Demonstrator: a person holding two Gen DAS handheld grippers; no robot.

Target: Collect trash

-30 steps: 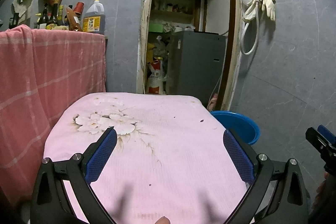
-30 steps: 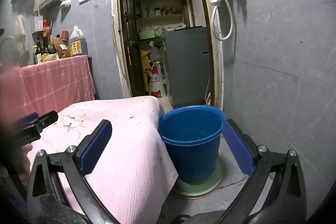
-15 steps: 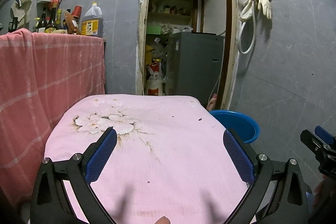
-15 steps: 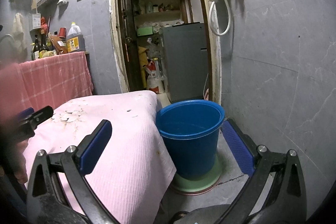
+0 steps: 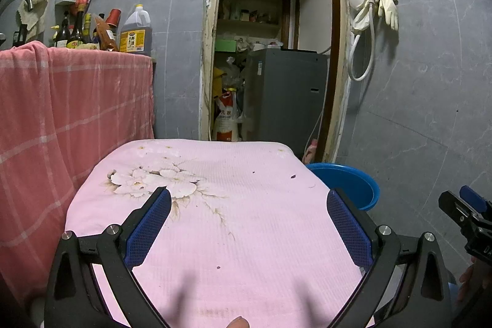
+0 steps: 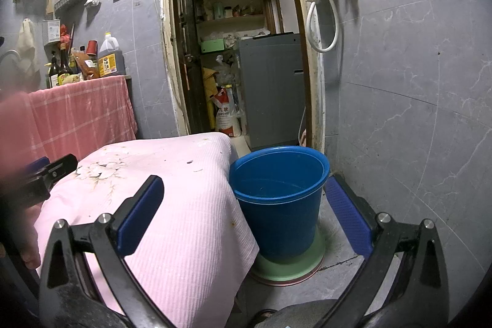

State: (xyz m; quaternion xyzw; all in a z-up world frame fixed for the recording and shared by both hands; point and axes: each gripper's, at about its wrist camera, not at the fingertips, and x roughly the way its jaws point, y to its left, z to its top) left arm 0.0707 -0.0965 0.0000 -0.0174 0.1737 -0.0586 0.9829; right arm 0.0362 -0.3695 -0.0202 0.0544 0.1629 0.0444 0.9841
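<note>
Left gripper (image 5: 249, 223) spread above pink cloth (image 5: 215, 205), right gripper (image 6: 246, 205) wide beside blue bucket (image 6: 278, 183)

- The blue bucket (image 5: 347, 183) is half hidden behind the pink cloth (image 5: 215, 220) in the left view.
- Left gripper (image 6: 46, 174) shows blurred at the right view's left edge.
- Specks (image 5: 293, 176) on the cloth are too small to identify.
- Bottle labels (image 5: 132, 41) aren't readable.
</note>
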